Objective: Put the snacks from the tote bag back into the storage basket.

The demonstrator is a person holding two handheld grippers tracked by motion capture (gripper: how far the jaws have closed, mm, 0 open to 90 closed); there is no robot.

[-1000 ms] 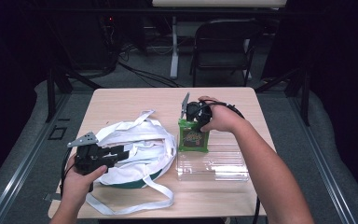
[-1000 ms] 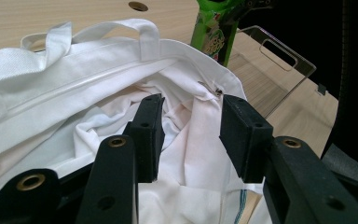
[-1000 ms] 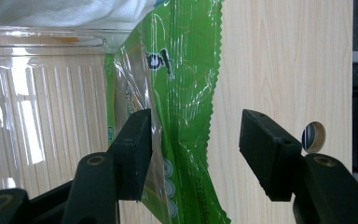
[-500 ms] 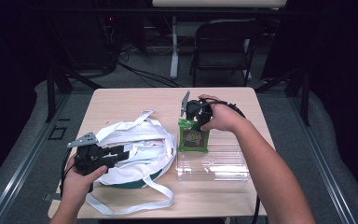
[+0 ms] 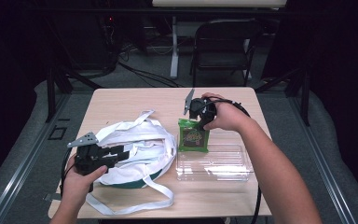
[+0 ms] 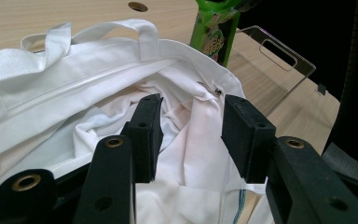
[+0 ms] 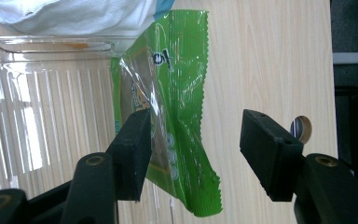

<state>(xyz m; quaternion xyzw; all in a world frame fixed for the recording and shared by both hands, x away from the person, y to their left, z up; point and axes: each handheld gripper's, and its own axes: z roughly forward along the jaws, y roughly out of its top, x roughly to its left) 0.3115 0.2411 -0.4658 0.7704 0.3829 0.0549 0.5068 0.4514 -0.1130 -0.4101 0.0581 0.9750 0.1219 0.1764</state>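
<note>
The table (image 5: 121,100) is evenly lit from above against dark surroundings; glare streaks the clear tray (image 7: 42,93); nearby jaws appear soft.

Bag left, tray right, packet between them at the tray's far end.

On the table (image 5: 121,100), the cloth bag (image 5: 135,149) lies left of the tray (image 5: 214,163). The snack packet (image 5: 193,136) rests on the tray's far-left rim, just beside the bag. A chair (image 5: 223,42) stands behind the table.
</note>
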